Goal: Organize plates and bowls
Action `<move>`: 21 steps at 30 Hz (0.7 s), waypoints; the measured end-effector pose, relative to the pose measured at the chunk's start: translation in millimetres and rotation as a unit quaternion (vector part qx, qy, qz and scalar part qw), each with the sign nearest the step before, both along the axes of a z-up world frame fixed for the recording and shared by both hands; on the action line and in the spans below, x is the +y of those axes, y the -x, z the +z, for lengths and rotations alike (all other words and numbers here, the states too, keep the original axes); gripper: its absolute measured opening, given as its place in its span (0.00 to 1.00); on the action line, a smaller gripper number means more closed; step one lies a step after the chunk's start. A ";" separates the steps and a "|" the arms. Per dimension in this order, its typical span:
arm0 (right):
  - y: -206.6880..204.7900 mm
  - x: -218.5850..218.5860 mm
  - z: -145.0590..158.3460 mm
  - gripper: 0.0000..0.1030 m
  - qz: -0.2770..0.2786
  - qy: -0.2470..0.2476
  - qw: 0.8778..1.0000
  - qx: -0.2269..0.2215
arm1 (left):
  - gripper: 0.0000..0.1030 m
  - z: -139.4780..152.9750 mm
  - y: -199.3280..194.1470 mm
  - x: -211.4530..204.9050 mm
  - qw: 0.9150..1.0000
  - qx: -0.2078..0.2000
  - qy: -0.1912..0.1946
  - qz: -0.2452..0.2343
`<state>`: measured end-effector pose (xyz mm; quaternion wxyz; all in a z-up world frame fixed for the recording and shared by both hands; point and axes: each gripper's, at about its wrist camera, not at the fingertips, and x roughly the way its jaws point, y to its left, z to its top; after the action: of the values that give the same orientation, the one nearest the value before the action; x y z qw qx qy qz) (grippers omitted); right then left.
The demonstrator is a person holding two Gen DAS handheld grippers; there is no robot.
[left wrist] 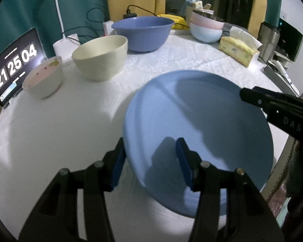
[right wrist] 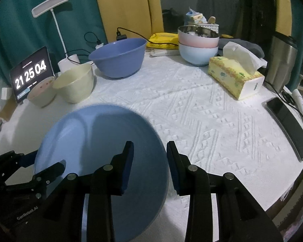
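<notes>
A wide light-blue plate (left wrist: 202,125) (right wrist: 95,141) lies on the white cloth near the table's front edge. My left gripper (left wrist: 151,161) (right wrist: 46,161) straddles the plate's left rim, one finger outside and one over the inside, jaws apart and not pressing. At the opposite rim my right gripper (right wrist: 150,161) (left wrist: 246,96) straddles it the same way, open with a gap to the rim. Farther back stand a cream bowl (left wrist: 101,58) (right wrist: 74,84), a small white bowl with a pink inside (left wrist: 44,78) (right wrist: 42,94), a dark blue bowl (left wrist: 143,32) (right wrist: 117,56) and a pink bowl stacked in a pale blue one (left wrist: 207,28) (right wrist: 198,46).
A tissue box (right wrist: 234,76) sits at the right, with a steel tumbler (right wrist: 280,60) and a dark phone (right wrist: 288,125) near the right edge. A tablet showing a clock (left wrist: 14,66) and a white lamp (right wrist: 50,4) stand at the back left, with cables behind.
</notes>
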<state>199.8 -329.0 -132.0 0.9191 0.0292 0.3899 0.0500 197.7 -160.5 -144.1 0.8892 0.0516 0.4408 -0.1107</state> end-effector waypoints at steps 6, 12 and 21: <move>0.4 -4.8 -4.4 0.37 -0.005 -0.004 1.000 0.009 | 0.50 5.4 2.7 4.6 1.000 -0.011 0.004 0.007; -0.2 -9.7 -9.4 0.41 -0.007 -0.019 1.000 0.017 | 0.51 7.4 -1.6 20.0 0.998 -0.009 0.045 0.038; 1.4 -17.4 -29.0 0.41 -0.010 -0.056 0.997 0.049 | 0.51 -8.9 -7.9 25.5 0.996 0.017 0.069 0.054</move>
<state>198.4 -346.4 -161.0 0.8963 0.0870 0.4306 0.0610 205.6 -135.0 -153.0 0.8875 -0.0351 0.4497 -0.0936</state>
